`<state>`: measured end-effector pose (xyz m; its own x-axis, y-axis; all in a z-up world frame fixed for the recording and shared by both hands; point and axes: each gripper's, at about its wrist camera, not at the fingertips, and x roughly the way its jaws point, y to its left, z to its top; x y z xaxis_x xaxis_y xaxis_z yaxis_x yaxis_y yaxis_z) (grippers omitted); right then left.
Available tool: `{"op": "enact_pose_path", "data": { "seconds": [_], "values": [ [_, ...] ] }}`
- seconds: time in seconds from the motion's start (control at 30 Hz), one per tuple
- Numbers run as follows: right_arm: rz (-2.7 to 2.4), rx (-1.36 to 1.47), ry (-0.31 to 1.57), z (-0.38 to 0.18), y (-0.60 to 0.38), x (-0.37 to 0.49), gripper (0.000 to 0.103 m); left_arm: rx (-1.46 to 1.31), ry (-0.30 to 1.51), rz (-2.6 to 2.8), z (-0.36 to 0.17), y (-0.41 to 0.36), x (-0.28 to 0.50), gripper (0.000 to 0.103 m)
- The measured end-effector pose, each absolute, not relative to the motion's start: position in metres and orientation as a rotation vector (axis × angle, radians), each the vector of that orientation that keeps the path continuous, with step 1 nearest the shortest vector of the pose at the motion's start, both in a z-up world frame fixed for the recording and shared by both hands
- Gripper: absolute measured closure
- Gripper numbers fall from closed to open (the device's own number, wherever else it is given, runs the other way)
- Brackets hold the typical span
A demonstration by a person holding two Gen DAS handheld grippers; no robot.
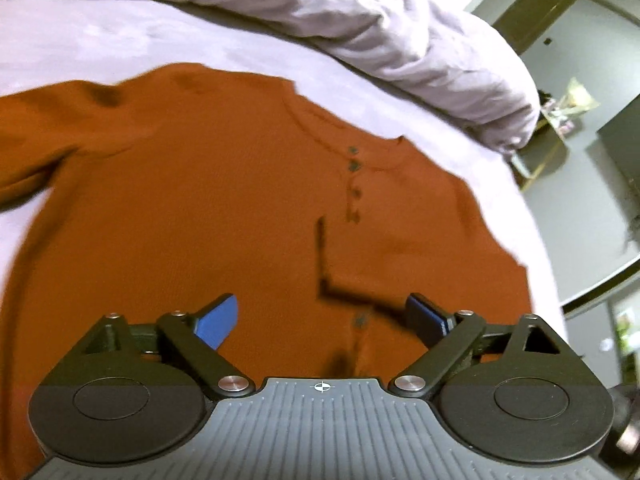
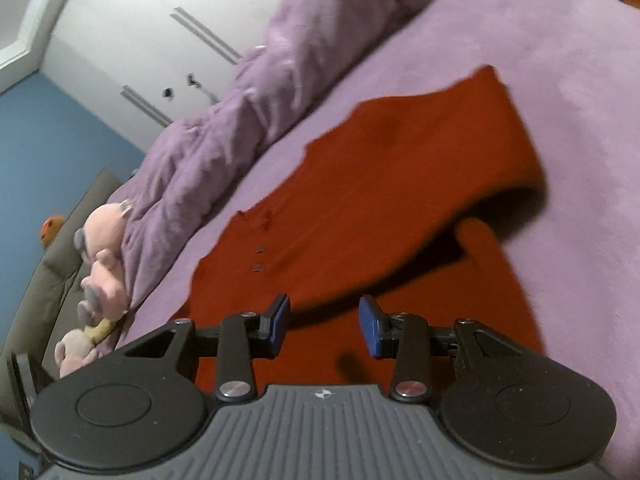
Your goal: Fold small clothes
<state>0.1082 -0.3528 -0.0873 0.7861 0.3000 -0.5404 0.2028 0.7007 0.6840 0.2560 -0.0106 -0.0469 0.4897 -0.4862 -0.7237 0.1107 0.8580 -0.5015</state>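
Rust-red shirt [image 1: 208, 208] blurred, lower hem hidden behind left gripper [image 1: 320, 320].

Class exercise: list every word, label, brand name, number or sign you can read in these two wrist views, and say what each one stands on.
No readable words or numbers in either view.
Left gripper: a small round cross mark on its grey body, a symbol, not text.
Right gripper: the same mark, blurred.
Rust-red shirt: dark buttons only; no label or print shows.
Purple bedsheet: plain.

Light: dim indoor, colours oversaturated.
Shadows: dark ones on the shirt [image 1: 200, 200] below the fingers [image 1: 218, 322].
Blur: soft motion smear throughout.
Edges: strong fisheye bending.
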Motion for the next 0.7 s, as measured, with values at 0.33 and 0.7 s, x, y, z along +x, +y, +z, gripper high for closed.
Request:
{"op": "enact_pose_path", "data": {
  "seconds": [0.33,0.7],
  "values": [
    [0.047,0.829,0.697,-0.105,-0.361,0.107,0.065,-0.532,1.116,-0.4,-0.082,-0.03,0.307,0.044],
    [0.035,0.841,0.67,-0.105,-0.363,0.114,0.065,-0.494,1.098,-0.4,-0.08,-0.04,0.321,0.096]
  ]
}}
